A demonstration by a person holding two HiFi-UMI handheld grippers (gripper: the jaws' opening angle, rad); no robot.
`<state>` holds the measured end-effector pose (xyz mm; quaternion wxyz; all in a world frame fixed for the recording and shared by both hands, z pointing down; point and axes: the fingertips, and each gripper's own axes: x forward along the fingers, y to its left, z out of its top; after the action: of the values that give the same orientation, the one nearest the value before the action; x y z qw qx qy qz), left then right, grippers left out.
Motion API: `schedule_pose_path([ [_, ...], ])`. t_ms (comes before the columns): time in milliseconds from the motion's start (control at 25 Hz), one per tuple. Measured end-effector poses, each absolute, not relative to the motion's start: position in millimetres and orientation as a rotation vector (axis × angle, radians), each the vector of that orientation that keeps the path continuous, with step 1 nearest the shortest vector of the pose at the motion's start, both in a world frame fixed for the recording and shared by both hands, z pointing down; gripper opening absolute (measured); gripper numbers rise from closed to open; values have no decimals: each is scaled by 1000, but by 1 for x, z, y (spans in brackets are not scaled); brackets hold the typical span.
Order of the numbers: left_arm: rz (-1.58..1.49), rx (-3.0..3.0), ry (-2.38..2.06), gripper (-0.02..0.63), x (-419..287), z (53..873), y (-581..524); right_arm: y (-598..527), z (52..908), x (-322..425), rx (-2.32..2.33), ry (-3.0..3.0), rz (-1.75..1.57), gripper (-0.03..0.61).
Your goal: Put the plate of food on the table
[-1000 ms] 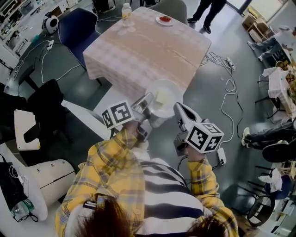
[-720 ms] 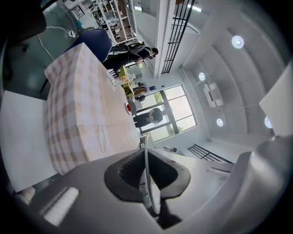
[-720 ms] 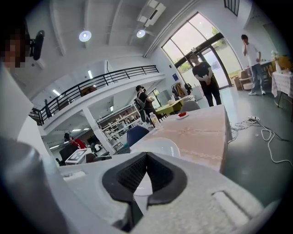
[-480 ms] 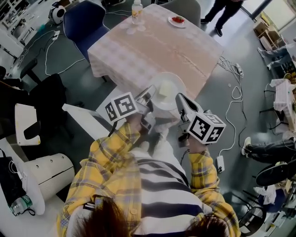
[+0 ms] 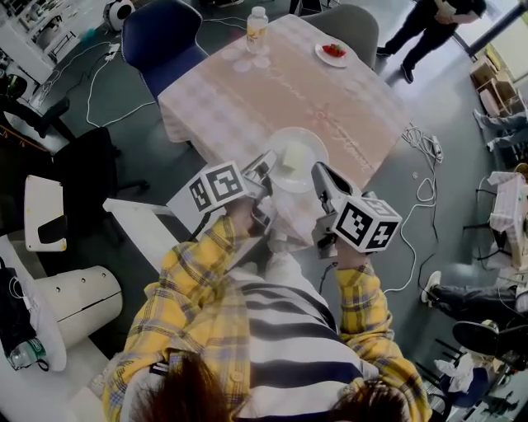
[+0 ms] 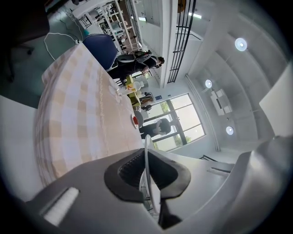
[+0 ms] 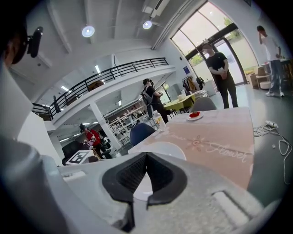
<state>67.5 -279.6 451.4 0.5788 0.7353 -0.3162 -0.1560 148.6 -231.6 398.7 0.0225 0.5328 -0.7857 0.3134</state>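
Note:
A white plate (image 5: 294,157) with a pale yellow piece of food hangs over the near edge of the table (image 5: 247,99), which has a pink checked cloth. My left gripper (image 5: 267,162) is shut on the plate's left rim. My right gripper (image 5: 318,171) is shut on its right rim. In the left gripper view the rim (image 6: 147,157) runs edge-on between the dark pads (image 6: 126,171). In the right gripper view the plate (image 7: 162,148) lies just beyond the closed pads (image 7: 130,176).
At the table's far side stand a small plate with red food (image 5: 333,52), a bottle (image 5: 256,27) and clear glasses (image 5: 252,60). A blue chair (image 5: 158,37) and a grey chair (image 5: 353,23) flank the table. A person (image 5: 436,21) stands beyond. Cables (image 5: 425,152) lie on the floor to the right.
Both grippers have carried the plate forward. It was short of the table before and now hangs over the near edge. Both grips are unchanged.

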Motion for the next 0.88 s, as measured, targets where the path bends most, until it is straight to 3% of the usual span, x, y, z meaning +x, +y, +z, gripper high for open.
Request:
schedule_pose_path([
  [880,-378,1640,-838,9,138,511,-388,-345,437,217,1483,-2414,1005,-2],
])
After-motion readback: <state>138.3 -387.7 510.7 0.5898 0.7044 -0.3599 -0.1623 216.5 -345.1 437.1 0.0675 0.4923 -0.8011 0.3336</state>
